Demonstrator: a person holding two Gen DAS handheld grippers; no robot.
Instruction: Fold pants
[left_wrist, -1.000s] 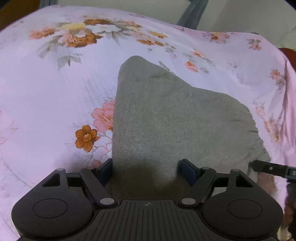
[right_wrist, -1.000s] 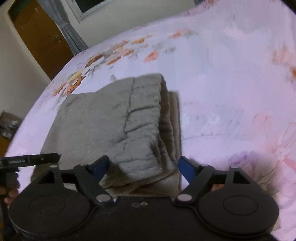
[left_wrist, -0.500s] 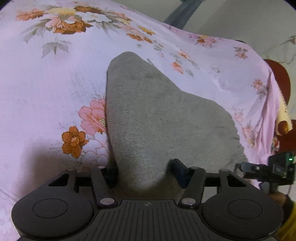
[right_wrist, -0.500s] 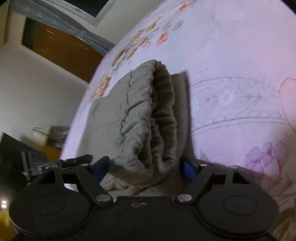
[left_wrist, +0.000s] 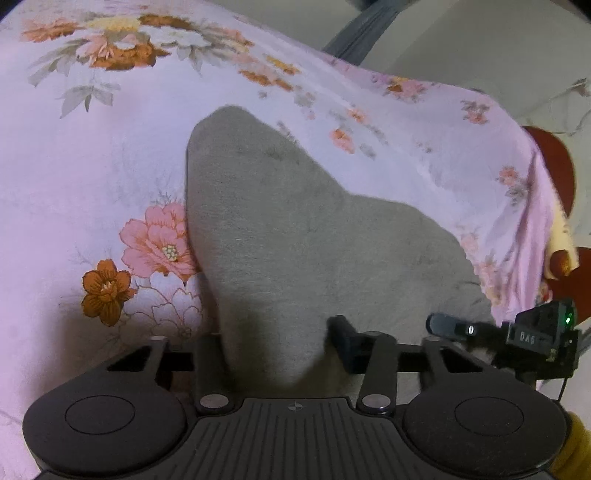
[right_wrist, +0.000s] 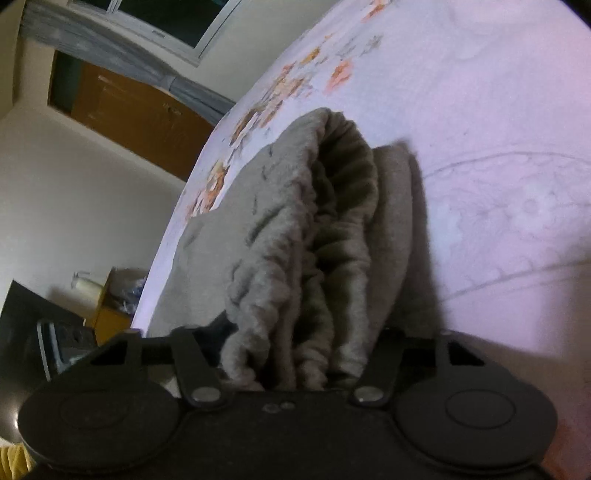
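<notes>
The grey fleece pants (left_wrist: 295, 229) lie folded on the pink flowered bedsheet (left_wrist: 92, 177). My left gripper (left_wrist: 273, 343) is shut on the near folded edge of the pants. In the right wrist view the bunched elastic waistband end of the pants (right_wrist: 325, 236) stands up in thick layers, and my right gripper (right_wrist: 291, 354) is shut on it, its fingers mostly buried in the cloth. The right gripper's finger (left_wrist: 447, 326) shows at the right of the left wrist view.
The bed edge drops off at the right, with red and yellow cloth (left_wrist: 557, 206) beyond it. In the right wrist view a brown door (right_wrist: 136, 110), grey curtain (right_wrist: 110, 44) and a cluttered side table (right_wrist: 103, 295) lie past the bed's left edge.
Both grippers have closed on the pants: the left on the folded edge, the right on the waistband end. The right gripper has tilted and lifted the waistband layers.
</notes>
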